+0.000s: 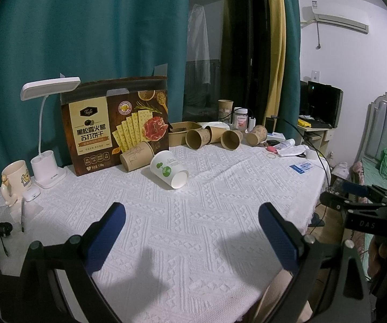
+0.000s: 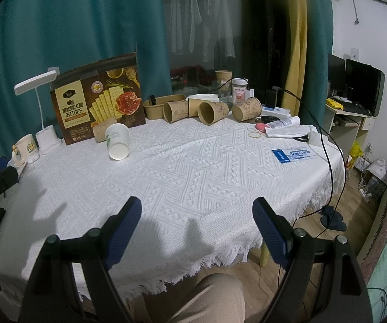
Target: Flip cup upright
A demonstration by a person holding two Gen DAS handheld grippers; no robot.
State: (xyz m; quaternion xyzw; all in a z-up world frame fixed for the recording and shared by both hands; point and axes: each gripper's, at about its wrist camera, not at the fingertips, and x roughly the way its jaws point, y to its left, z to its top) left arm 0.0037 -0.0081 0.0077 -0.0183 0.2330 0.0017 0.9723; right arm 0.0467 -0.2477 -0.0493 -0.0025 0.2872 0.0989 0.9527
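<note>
White woven cloth covers the desk (image 1: 193,215) from edge to edge, and both grippers hang above its near side with nothing in them. Over at nine o'clock in the left wrist view sits a cream mug (image 1: 14,177), then a white lamp (image 1: 49,88) rising from its base just beside it. Next along, a brown cracker box (image 1: 115,123) stands upright against the teal curtain (image 1: 85,27). A brown paper cup (image 1: 137,156) lies on its side touching the foot of the box, and right next to it is the one to watch: the white cup (image 1: 170,169) with the green print, lying on its side, open mouth turned toward the camera, at about twelve o'clock from the left gripper (image 1: 192,215) and well apart from it. Its jaws are spread wide, blue pads facing each other over bare cloth. From the right wrist view the white cup (image 2: 118,144) shows at about eleven o'clock, far from the right gripper (image 2: 197,210), whose jaws are also wide apart and hold nothing. Further right along the back, a row of brown cups (image 2: 210,111) lies tipped over, mouths toward us, beside a shallow brown bowl (image 2: 157,105). Toward two o'clock, a yellow rubber band (image 2: 255,134), a blue card (image 2: 291,156) and a black cable (image 2: 327,148) trailing off the desk edge.
</note>
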